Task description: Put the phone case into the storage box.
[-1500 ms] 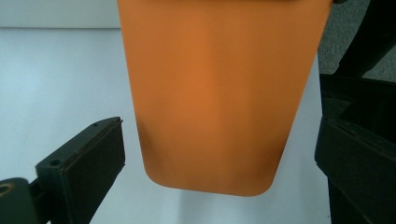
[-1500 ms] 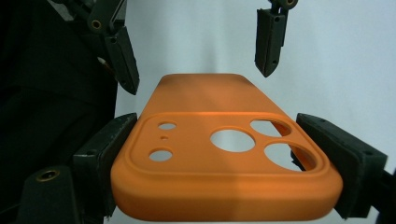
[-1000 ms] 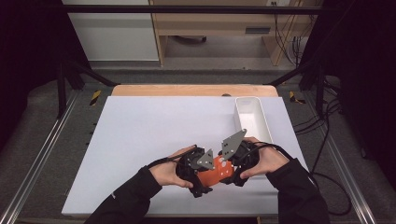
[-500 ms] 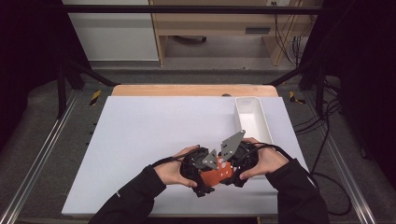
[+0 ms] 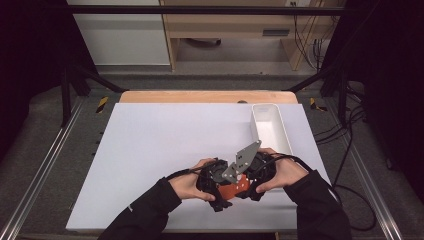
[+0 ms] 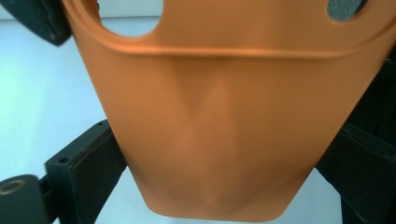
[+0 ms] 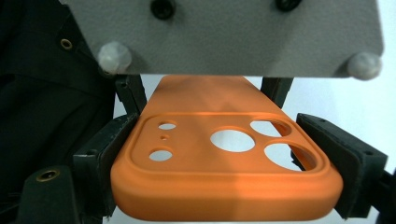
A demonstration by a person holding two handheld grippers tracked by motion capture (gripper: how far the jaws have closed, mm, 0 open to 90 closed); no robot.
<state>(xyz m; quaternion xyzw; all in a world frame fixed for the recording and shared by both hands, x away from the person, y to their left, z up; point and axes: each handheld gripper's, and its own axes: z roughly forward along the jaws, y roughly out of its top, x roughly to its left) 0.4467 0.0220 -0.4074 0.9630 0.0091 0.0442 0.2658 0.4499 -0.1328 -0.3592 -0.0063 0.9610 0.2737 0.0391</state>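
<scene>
Right hand-held gripper (image 7: 224, 154) clamps the orange phone case (image 7: 224, 172) across its camera-cutout end, low over the near edge of the white counter (image 5: 165, 145). Opposite it, the left hand-held gripper (image 6: 219, 158) has just been closing around the case's plain end; whether it presses cannot be told. A white bin (image 5: 270, 125) sits beyond.

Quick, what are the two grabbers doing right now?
Left gripper: jaws just closing around the orange phone case.
Right gripper: shut on the case's camera end.
</scene>
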